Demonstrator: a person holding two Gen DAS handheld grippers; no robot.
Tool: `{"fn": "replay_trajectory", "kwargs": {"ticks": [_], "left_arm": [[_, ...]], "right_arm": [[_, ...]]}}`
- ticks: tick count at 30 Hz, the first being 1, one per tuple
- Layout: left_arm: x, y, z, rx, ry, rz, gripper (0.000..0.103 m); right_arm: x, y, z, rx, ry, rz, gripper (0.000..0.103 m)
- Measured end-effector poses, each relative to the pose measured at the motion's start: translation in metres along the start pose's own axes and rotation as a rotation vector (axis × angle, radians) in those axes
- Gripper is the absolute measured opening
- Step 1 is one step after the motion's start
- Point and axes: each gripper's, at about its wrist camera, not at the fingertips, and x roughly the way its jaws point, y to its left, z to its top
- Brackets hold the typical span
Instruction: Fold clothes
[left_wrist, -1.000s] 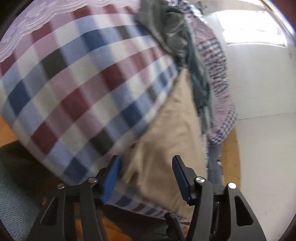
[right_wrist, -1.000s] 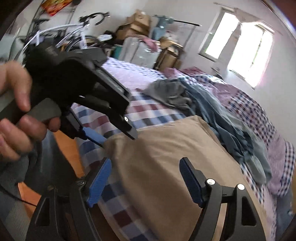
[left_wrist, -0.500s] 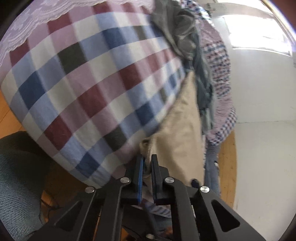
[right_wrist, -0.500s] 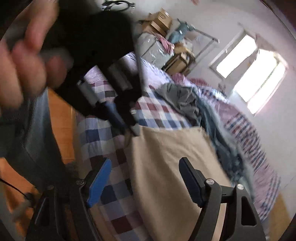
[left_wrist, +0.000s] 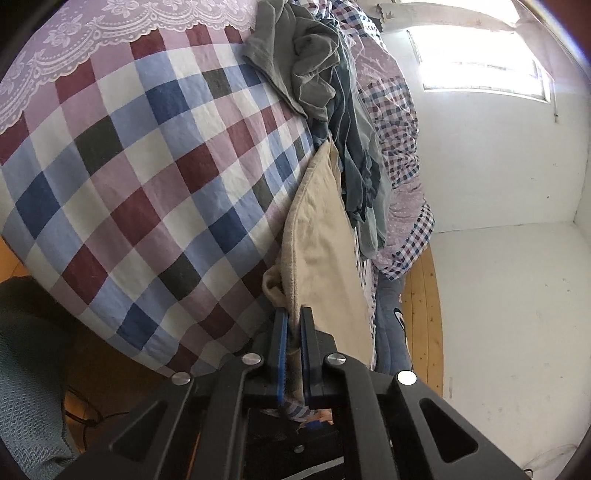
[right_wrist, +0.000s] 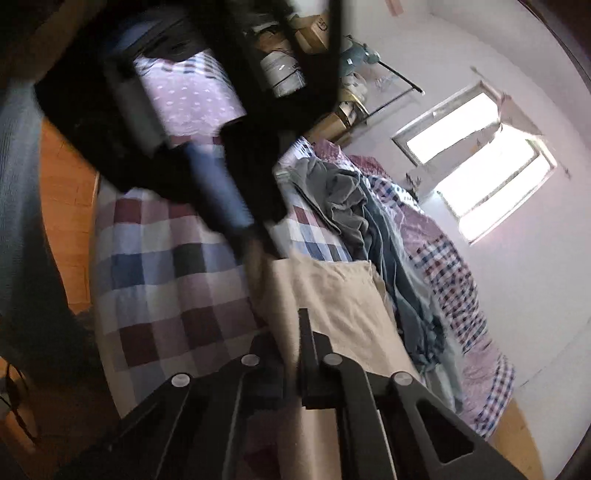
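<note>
A beige garment lies on the checked bedspread and is lifted along its near edge. My left gripper is shut on that garment's near corner, and the cloth runs up between the blue pads. In the right wrist view the same beige garment spreads ahead, with my right gripper shut on its near edge. The left gripper's black body crosses the upper left of that view, blurred, and meets the garment's far corner.
A heap of grey and teal clothes lies beyond the beige garment, beside a small-checked quilt. Wooden floor and a white wall lie past the bed. Boxes and clutter stand at the room's far end by the window.
Both grippers went from open to shut on the beige garment: the left one first, the right one just now. The garment's near edge has risen off the bed.
</note>
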Motion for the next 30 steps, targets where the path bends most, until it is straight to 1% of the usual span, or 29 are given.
{"fn": "replay_trajectory", "kwargs": {"ticks": [1,2,3,4,5,13,17,19,23,26,30], "left_arm": [[0.003,0.0,0.001,-0.005,-0.005,0.004,0.011],[0.003,0.001,-0.001,-0.008,-0.007,0.001,0.026],[0.005,0.001,-0.001,-0.004,-0.01,-0.003,0.037],[0.007,-0.002,-0.001,0.007,-0.012,-0.007,0.057],[0.009,-0.004,-0.001,0.019,-0.015,-0.011,0.064],[0.04,-0.017,0.006,0.074,0.008,-0.003,0.065],[0.05,-0.025,0.017,0.096,0.002,-0.03,0.065],[0.054,-0.026,0.02,0.102,0.012,-0.028,0.065],[0.06,-0.029,0.026,0.114,0.032,-0.022,0.062],[0.06,-0.026,0.023,0.101,0.051,-0.016,0.062],[0.059,-0.015,0.022,0.046,0.067,-0.03,0.062]], "right_arm": [[0.0,-0.002,0.001,0.003,-0.003,0.001,0.003],[-0.002,-0.004,0.002,0.008,-0.01,0.0,0.003],[-0.002,-0.006,0.003,0.014,-0.015,0.0,0.003],[-0.003,-0.009,0.004,0.02,-0.018,0.001,0.003],[-0.004,-0.012,0.005,0.029,-0.022,0.003,0.003],[-0.01,-0.025,0.009,0.062,-0.039,0.017,0.003],[-0.012,-0.029,0.008,0.059,-0.061,0.038,0.003],[-0.011,-0.029,0.007,0.054,-0.062,0.037,0.003],[-0.01,-0.032,0.007,0.056,-0.066,0.029,0.003],[-0.011,-0.032,0.008,0.056,-0.068,0.025,0.003],[-0.013,-0.025,0.008,0.042,-0.069,0.028,0.003]]}}
